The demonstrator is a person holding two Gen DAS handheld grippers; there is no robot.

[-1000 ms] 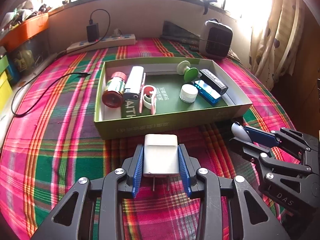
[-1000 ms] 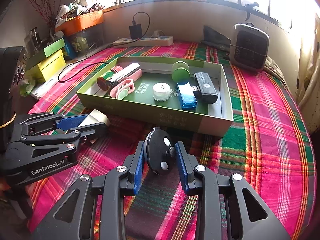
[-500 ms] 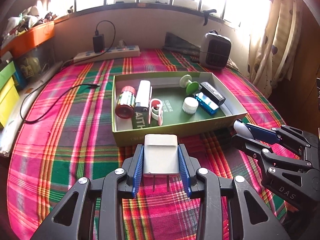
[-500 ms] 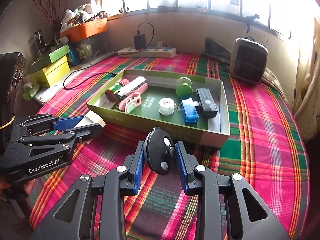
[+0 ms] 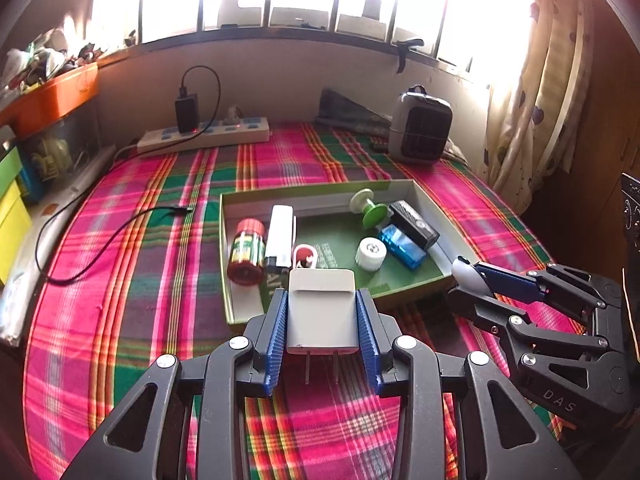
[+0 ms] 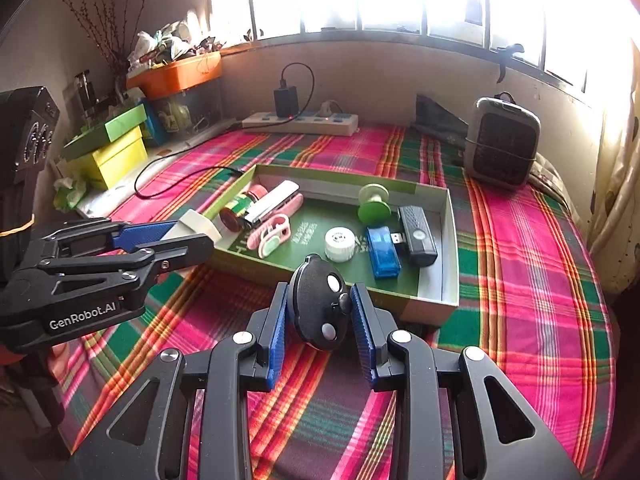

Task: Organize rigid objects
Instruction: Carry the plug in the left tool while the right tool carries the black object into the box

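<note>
Clutter fills green tray (image 5: 434,278) ahead; left claw (image 5: 322,312) grips charger (image 5: 322,308), right claw (image 6: 320,308) remote (image 6: 318,306).

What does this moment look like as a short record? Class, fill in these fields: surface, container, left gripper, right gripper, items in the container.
surface: bed with plaid cover
container: open green box, resting on the cover
left gripper: shut on white plug adapter, prongs toward the camera
right gripper: shut on black oval remote
items in the container: red-capped bottle, white lighter, green spool, white cap, blue USB stick, black device, pink clip
</note>
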